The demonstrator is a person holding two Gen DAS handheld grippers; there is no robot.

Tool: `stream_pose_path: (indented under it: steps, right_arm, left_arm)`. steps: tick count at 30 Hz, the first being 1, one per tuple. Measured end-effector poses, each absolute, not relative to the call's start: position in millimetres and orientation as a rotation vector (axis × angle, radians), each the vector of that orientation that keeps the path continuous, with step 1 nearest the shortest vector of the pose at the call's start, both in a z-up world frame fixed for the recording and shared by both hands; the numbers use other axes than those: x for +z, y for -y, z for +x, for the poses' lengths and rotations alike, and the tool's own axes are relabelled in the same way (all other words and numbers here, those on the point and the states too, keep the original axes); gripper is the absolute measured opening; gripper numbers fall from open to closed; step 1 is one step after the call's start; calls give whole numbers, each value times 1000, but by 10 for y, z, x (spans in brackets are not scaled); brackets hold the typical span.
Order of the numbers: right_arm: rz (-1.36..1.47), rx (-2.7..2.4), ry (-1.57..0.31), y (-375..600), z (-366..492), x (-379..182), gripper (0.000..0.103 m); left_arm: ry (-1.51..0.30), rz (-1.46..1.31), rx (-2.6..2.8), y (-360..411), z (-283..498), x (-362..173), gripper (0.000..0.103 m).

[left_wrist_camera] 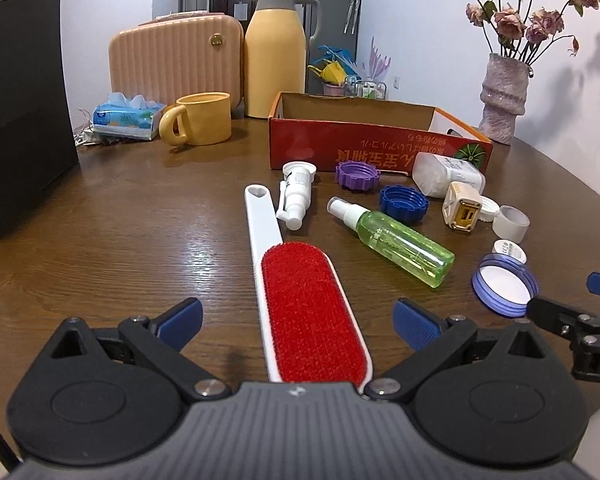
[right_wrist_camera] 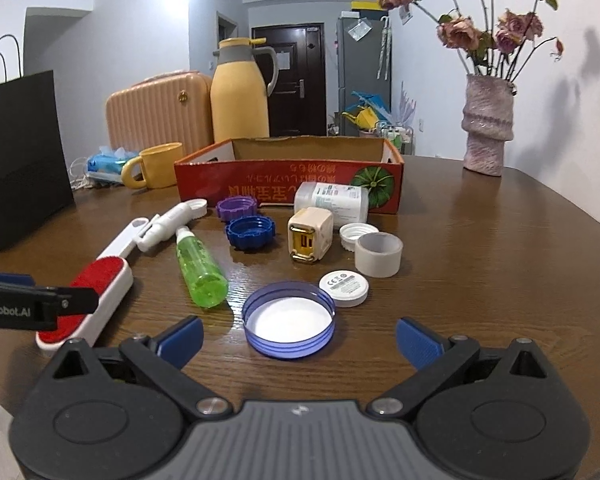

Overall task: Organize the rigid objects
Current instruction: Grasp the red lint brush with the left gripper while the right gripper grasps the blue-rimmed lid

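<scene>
Left gripper wide open, blue pads on either side of the lint brush, not touching it. Brush lies flat on the table, red face up, white handle pointing away toward the box. Right gripper also wide open, holding nothing, with the blue lid lying open side up just ahead between its pads. White disc just beside the lid, to the right. Green spray bottle on its side between brush and lid. Farther: white ring, white cap touching it, cream charger, dark blue cap, purple cap, white pump head by the brush handle, white bottle on its side against the box. Red box open, nothing visible inside from either view. Behind: yellow mug, tissue pack, yellow jug, peach case, black bag at left, vase of dried flowers at right.
</scene>
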State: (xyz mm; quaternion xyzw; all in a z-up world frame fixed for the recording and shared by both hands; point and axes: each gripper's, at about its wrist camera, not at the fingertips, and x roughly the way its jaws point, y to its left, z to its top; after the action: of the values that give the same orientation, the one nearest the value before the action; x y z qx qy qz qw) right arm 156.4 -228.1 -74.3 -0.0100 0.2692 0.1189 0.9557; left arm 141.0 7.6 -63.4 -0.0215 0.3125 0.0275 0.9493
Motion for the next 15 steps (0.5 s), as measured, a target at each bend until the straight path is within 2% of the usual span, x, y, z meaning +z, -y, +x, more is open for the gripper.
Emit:
stream_pose_path:
  steps: [7,14,15]
  right_arm:
    - [-44,256,-574,2201,1798,-869,96]
    - [-69,276,-581,2128,1956,-963,81]
    - [-68,280,-585,2121,1973,-978,76]
  left_arm:
    - [-667,-47,69,-87,1585,-713,103]
    - [-693,-59,81,-112,1705,-771,103]
    - [-697,-59,83,-114,1718,-779,103]
